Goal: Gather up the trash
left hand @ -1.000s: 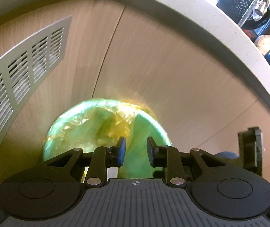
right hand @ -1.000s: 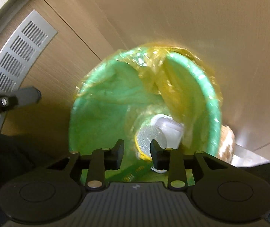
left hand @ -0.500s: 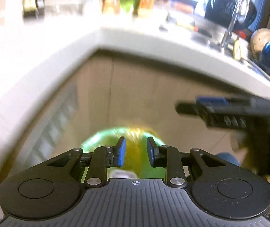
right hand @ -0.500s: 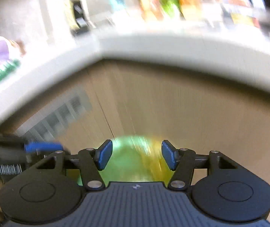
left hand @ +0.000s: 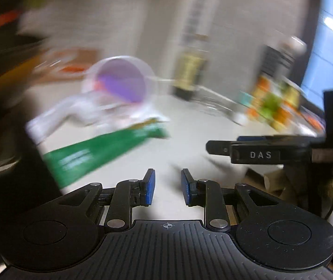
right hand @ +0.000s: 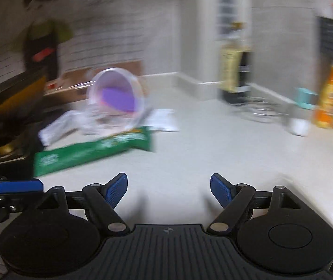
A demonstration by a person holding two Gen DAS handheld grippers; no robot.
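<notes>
Right wrist view: my right gripper (right hand: 168, 190) has its jaws spread wide and empty, the left gripper (left hand: 167, 186) narrowly parted; green wrapper (right hand: 94, 151) lies centre-left on the tabletop (right hand: 213, 154). I judge I'm between pickups; next, reach it.

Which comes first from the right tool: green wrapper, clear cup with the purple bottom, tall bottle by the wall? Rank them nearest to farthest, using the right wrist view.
1. Green wrapper: flat on the counter, ahead and left of the right tool.
2. Clear cup: tipped on its side just behind the wrapper, left of centre.
3. Tall bottle: upright at the back wall, right of centre.
</notes>
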